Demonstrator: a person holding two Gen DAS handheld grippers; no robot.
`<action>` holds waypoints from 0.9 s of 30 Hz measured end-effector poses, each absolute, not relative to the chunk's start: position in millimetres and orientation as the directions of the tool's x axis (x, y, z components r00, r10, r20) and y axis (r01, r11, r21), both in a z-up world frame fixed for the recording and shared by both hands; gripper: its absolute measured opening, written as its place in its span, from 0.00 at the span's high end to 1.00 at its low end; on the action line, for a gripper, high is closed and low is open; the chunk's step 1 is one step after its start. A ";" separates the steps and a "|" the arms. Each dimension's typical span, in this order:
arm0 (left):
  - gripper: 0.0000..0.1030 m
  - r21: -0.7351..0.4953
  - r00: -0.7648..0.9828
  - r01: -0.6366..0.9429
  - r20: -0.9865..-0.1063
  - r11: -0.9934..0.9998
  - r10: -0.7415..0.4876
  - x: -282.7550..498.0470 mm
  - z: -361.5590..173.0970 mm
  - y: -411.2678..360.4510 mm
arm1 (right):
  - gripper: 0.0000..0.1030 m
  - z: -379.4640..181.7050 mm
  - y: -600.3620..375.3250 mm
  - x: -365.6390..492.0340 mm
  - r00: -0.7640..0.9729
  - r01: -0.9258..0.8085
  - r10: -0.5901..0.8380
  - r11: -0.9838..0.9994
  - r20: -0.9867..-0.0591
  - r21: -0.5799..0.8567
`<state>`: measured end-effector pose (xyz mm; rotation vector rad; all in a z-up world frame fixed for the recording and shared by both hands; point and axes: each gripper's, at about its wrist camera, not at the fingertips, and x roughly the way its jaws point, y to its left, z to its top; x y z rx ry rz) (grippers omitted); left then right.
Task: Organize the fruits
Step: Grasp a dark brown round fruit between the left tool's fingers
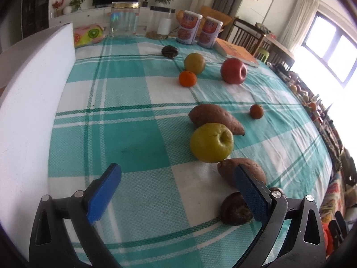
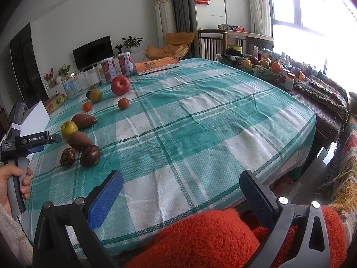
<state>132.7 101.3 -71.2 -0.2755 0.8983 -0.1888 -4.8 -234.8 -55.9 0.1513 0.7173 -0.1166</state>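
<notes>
Fruits lie on a teal-checked tablecloth (image 1: 133, 134). My left gripper (image 1: 178, 178) is open and empty just above the cloth. A yellow-green apple (image 1: 211, 142) and two sweet potatoes (image 1: 215, 117) (image 1: 242, 170) lie ahead to its right. A dark fruit (image 1: 234, 210) lies by its right finger. Farther off are two oranges (image 1: 187, 78) (image 1: 256, 111), a red apple (image 1: 233, 70), a brownish pear (image 1: 194, 63) and another dark fruit (image 1: 169, 51). My right gripper (image 2: 180, 187) is open and empty near the table's front edge, far from the fruits (image 2: 77, 139).
A white foam board (image 1: 33, 102) stands at the left. Glass jars (image 1: 123, 19), two cans (image 1: 188, 27) and an orange book (image 1: 237, 52) stand at the back. A fruit basket (image 2: 261, 67) sits beyond the table's right side. Red fleece (image 2: 200, 241) lies below my right gripper.
</notes>
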 end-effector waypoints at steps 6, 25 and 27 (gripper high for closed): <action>0.02 -0.277 0.521 0.287 -0.758 0.917 -0.392 110.9 -76.3 52.6 | 0.00 -56.7 -233.0 -2.4 0.742 0.148 -0.045 0.984 -0.669 0.097; 0.53 -0.253 0.536 0.176 -0.786 0.951 -0.308 86.5 -85.3 72.2 | 0.00 -50.5 -220.0 41.5 0.641 -0.049 0.208 0.972 -0.739 0.231; 0.53 -0.275 0.555 0.175 -0.766 0.945 -0.325 72.8 -72.3 76.2 | 0.00 -40.7 -186.7 82.4 0.556 -0.187 0.301 0.954 -0.775 0.236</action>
